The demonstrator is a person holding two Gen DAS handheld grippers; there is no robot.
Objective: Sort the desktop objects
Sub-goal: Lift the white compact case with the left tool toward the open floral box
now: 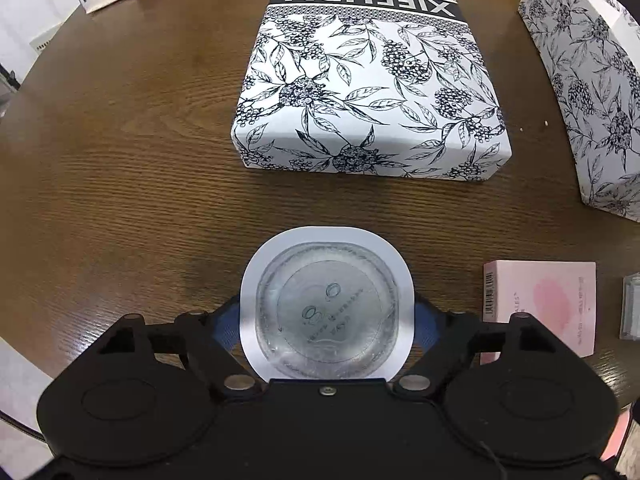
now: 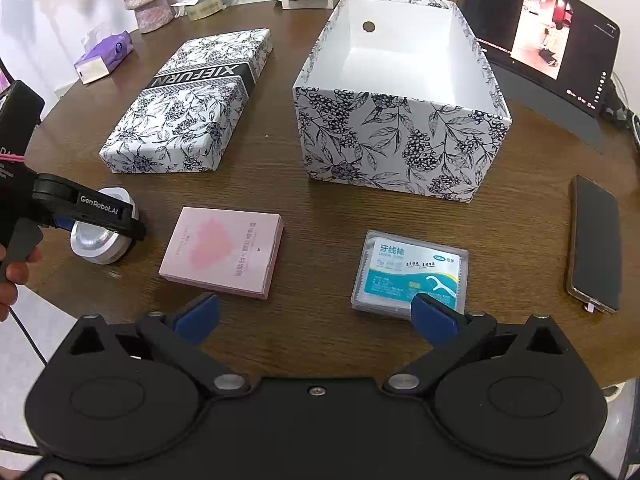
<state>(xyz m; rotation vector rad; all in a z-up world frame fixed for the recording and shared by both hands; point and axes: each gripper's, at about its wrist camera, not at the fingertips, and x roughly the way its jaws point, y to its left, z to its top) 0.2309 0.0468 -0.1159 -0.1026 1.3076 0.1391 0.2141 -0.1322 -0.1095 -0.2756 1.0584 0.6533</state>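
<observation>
My left gripper (image 1: 326,314) is shut on a white-rimmed clear plastic cup (image 1: 326,300), its blue pads (image 1: 226,322) pressing both sides. In the right wrist view that left gripper (image 2: 100,220) holds the cup (image 2: 102,240) low at the table's left edge, with a hand on the handle. My right gripper (image 2: 316,314) stands open above the front of the table. A pink box (image 2: 224,252) lies ahead to its left. Its right fingertip (image 2: 432,316) overlaps the near edge of a clear dental floss case (image 2: 408,276). An open floral box (image 2: 400,144) stands behind.
The floral lid (image 2: 188,108) lies flat left of the open box, straight ahead of my left gripper (image 1: 368,80). A phone (image 2: 594,240) rests at the right edge. A purple tissue pack (image 2: 104,56), a vase and a screen (image 2: 540,32) line the back of the brown table (image 2: 320,208).
</observation>
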